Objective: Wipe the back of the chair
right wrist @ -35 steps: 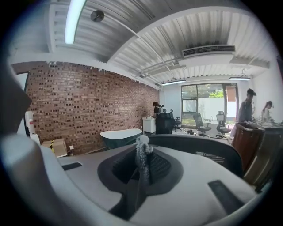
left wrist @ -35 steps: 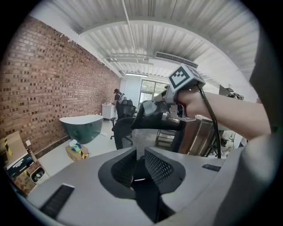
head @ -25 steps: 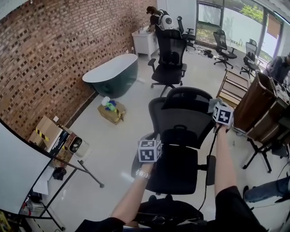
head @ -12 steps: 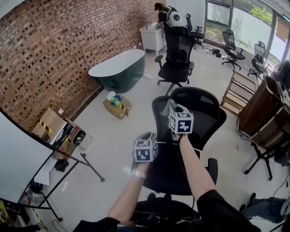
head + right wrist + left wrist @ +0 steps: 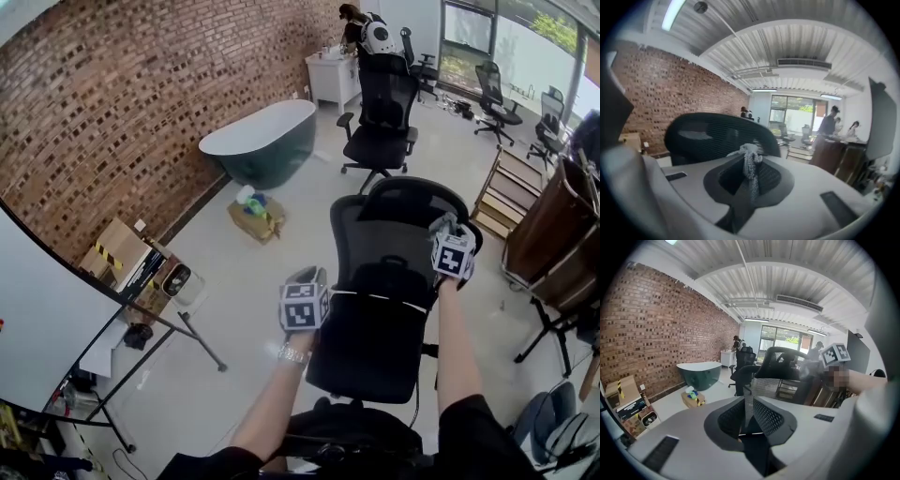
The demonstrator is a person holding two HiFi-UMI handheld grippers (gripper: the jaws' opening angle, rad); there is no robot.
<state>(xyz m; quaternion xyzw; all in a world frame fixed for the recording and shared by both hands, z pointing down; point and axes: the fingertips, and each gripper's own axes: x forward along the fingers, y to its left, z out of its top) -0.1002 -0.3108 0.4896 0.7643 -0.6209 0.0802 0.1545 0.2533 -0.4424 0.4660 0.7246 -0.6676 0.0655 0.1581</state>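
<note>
- The left gripper [image 5: 749, 402] is nearest, its jaws closed on the mesh left edge of the chair back [image 5: 386, 246].
- The right gripper [image 5: 751, 164] pinches a grey cloth [image 5: 750, 152] tightly between its jaws. The cloth's bunched end sticks up past the fingertips, at the chair back's upper right rim; contact is unclear.
- Farther off stand a second black chair [image 5: 382, 117] and a bathtub [image 5: 262, 141].

A bathtub [image 5: 261, 142] stands beside the brick wall [image 5: 122, 103]

Black mesh chair back [image 5: 389, 246], upright (grey cloth [image 5: 751, 161] beside).
</note>
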